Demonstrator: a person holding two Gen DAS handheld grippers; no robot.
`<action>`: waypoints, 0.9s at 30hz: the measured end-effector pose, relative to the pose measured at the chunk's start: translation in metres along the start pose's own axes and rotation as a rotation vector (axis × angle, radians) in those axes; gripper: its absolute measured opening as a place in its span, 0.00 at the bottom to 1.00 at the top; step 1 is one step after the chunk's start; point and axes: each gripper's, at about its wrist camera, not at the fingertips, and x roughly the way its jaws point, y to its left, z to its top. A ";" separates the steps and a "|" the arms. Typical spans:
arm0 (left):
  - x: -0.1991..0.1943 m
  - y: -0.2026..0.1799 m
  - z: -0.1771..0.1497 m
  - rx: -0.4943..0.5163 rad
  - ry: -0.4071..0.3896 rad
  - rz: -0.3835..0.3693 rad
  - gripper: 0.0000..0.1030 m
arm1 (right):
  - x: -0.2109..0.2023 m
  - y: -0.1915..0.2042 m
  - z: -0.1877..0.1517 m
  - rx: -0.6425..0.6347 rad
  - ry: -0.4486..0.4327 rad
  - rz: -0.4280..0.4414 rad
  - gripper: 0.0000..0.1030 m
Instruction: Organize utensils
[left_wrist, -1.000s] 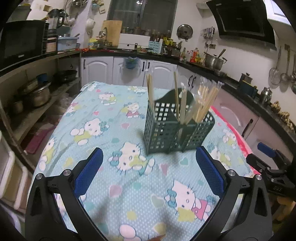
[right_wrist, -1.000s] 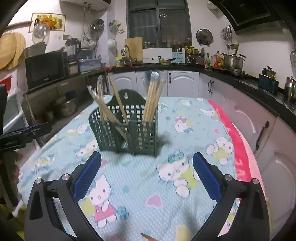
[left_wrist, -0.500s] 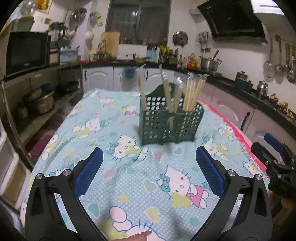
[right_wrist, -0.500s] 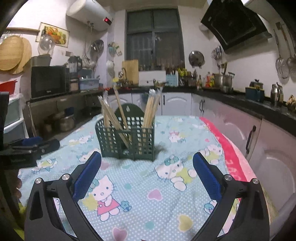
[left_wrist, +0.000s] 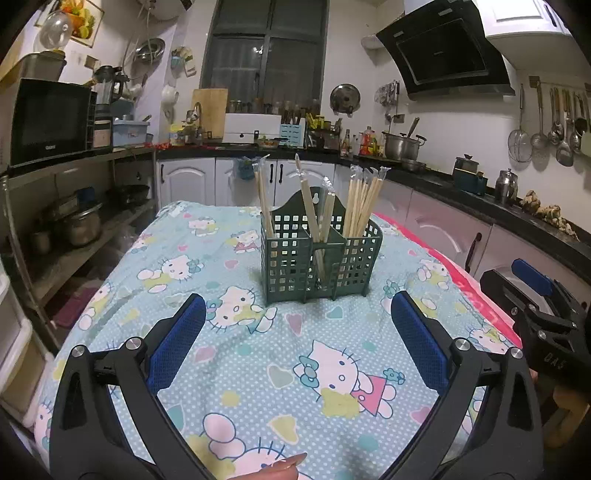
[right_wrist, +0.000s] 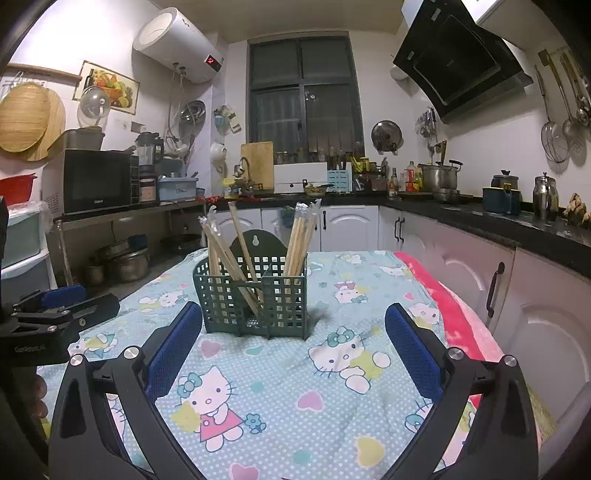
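Both grippers hang above the desk with nothing between their blue pads: the left gripper (left_wrist: 298, 317) has its jaws spread wide, and the right gripper (right_wrist: 293, 330) is spread just as wide. Ahead of them, near the middle of the desk's cartoon-cat cloth (left_wrist: 255, 373), stands a dark green slotted utensil holder (left_wrist: 320, 254), upright and apart from both grippers. Its compartments hold bundles of pale wooden chopsticks (left_wrist: 364, 201), many of them in clear wrappers and leaning outward; from the left wrist view one small bundle stands in the left compartment, a few lean in the middle one, and the thickest bundle fans out of the right one. In the right wrist view the same holder (right_wrist: 255, 295) sits just beyond the left pad, with long sticks slanting across its near compartment. Each camera catches the other gripper at the edge of its view, held low beside the desk. A fingertip (left_wrist: 284, 469) shows at the bottom edge of the left wrist view.
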 end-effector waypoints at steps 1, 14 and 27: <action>0.000 0.000 0.000 -0.002 0.000 0.000 0.90 | 0.000 0.000 0.000 -0.002 -0.002 0.003 0.94; -0.002 0.000 0.002 -0.016 0.003 0.002 0.90 | 0.000 0.002 -0.005 -0.009 0.003 0.006 0.94; -0.003 0.002 0.002 -0.024 0.002 0.004 0.90 | 0.000 0.005 -0.006 -0.011 0.009 0.013 0.94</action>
